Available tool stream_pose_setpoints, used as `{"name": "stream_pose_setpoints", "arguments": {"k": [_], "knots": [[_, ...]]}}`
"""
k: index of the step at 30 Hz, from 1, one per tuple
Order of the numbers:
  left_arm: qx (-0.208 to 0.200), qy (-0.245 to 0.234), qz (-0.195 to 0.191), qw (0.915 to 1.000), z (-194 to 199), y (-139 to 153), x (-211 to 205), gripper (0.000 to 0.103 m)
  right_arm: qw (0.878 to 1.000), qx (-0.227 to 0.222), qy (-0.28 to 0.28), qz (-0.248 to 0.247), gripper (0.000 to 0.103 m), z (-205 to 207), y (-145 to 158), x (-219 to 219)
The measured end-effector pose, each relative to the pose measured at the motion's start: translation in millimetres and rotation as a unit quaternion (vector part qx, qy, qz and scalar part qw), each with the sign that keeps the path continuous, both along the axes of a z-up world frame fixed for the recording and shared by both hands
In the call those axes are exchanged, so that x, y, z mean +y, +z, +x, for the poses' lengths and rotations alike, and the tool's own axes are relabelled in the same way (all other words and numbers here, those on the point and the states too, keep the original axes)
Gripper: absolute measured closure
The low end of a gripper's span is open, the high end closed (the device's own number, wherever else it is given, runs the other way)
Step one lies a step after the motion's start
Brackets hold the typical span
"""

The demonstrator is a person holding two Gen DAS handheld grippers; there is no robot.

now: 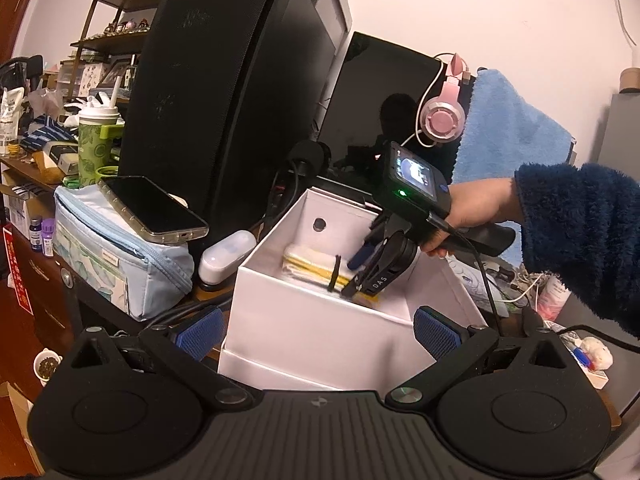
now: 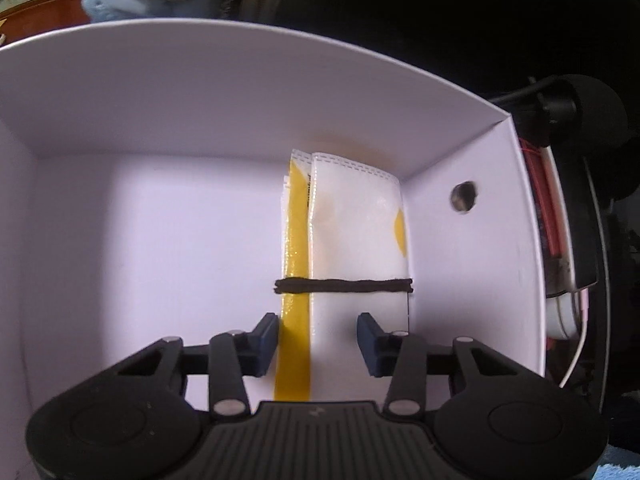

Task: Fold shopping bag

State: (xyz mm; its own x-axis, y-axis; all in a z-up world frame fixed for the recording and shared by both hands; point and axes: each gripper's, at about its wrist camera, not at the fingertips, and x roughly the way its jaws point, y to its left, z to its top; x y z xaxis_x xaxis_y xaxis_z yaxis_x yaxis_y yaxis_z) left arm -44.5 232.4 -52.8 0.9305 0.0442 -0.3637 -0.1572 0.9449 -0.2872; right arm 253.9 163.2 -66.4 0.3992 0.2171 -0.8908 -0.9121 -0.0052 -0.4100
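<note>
Folded bag, white w/ a yellow strip, lies flat on the floor of the white box, toward the box's right wall in the right wrist view, close to the wall w/ the round hole. A black band runs across the bag, wrapping the bundle. Right gripper is down inside the box, over the near end of the bag; jaws partly open, blue pads either side of the yellow strip and the white panel, w/ a gap showing to the bag on both sides, so nothing pinched. Can't tell if the tips touch the bag from above. In the left wrist view the same gripper reaches into the box from the right, held by a hand in a dark blue fleece sleeve, its tips at the bag w/ the band just left of them. Left gripper hangs outside the box, at its near wall, jaws wide open, blue pads far apart, empty. Around the box: a black speaker behind it at left, a phone lying on a light blue pouch, a dark monitor w/ pink headphones hung on it, a blue towel beside those.
</note>
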Motion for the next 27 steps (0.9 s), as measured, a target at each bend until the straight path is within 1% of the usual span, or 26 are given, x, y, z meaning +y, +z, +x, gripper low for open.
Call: {"name": "stream_pose_setpoints", "arguments": {"k": [1, 2, 5, 7, 10, 11, 12, 13, 14, 15, 17, 18, 20, 22, 23, 25, 27], "knots": [[0.001, 0.0, 0.0, 1.0, 0.2, -0.3, 0.0, 0.001, 1.0, -0.015, 0.018, 0.003, 0.064, -0.9, -0.2, -1.7], [0.002, 0.0, 0.0, 1.0, 0.4, -0.6, -0.3, 0.001, 1.0, -0.019, 0.023, 0.004, 0.064, -0.2, -0.8, -3.2], [0.004, 0.0, 0.003, 1.0, 1.1, -1.1, -1.7, 0.001, 0.999, -0.019, 0.026, 0.002, 0.064, 3.2, -2.8, -7.1], [0.006, 0.0, 0.006, 1.0, 1.9, -0.8, -3.2, 0.001, 0.999, -0.004, 0.016, 0.028, 0.064, 2.3, 7.0, -17.3], [0.009, 0.001, 0.011, 0.9999, 2.7, 0.7, -5.5, 0.001, 0.997, 0.023, -0.002, 0.073, 0.059, 0.4, 24.2, -34.3], [0.009, 0.001, 0.013, 0.9999, 2.9, 1.5, -6.3, 0.001, 0.996, 0.032, -0.008, 0.088, 0.05, -0.3, 29.9, -39.9], [0.009, 0.001, 0.014, 0.9999, 3.2, 2.4, -7.0, 0.001, 0.994, 0.041, -0.014, 0.103, 0.038, -1.0, 35.7, -45.6], [0.01, 0.001, 0.014, 0.9998, 3.7, 3.3, -7.8, 0.001, 0.991, 0.05, -0.02, 0.118, 0.033, -1.6, 41.4, -51.3], [0.01, 0.001, 0.015, 0.9998, 4.1, 4.6, -9.1, 0.001, 0.989, 0.059, -0.026, 0.133, 0.025, -2.3, 47.2, -56.9], [0.01, 0.0, 0.017, 0.9998, 4.7, 5.8, -11.0, 0.001, 0.986, 0.068, -0.032, 0.148, 0.023, -2.9, 52.9, -62.6], [0.013, -0.005, 0.023, 0.9996, 6.3, 9.1, -16.2, 0.001, 0.973, 0.093, -0.047, 0.206, 0.021, -10.7, 69.0, -86.5], [0.013, -0.007, 0.026, 0.9996, 6.6, 10.9, -19.6, 0.001, 0.963, 0.108, -0.06, 0.24, 0.018, -16.6, 78.0, -98.2], [0.011, -0.009, 0.032, 0.9994, 7.7, 15.3, -26.9, 0.001, 0.938, 0.135, -0.092, 0.307, 0.01, -27.8, 95.4, -117.9], [0.01, -0.012, 0.038, 0.9992, 9.4, 20.4, -34.5, 0.001, 0.908, 0.156, -0.129, 0.368, 0.008, -34.7, 107.6, -133.7], [0.011, -0.015, 0.04, 0.999, 11.0, 23.4, -38.7, 0.001, 0.895, 0.161, -0.151, 0.387, 0.007, -41.8, 114.5, -139.8], [0.016, -0.023, 0.044, 0.9986, 15.0, 29.0, -47.4, 0.001, 0.873, 0.154, -0.209, 0.413, 0.007, -41.8, 121.4, -165.7], [0.019, -0.032, 0.041, 0.9985, 21.0, 34.9, -57.6, 0.001, 0.865, 0.136, -0.244, 0.417, 0.007, -49.0, 115.4, -184.8]]}}
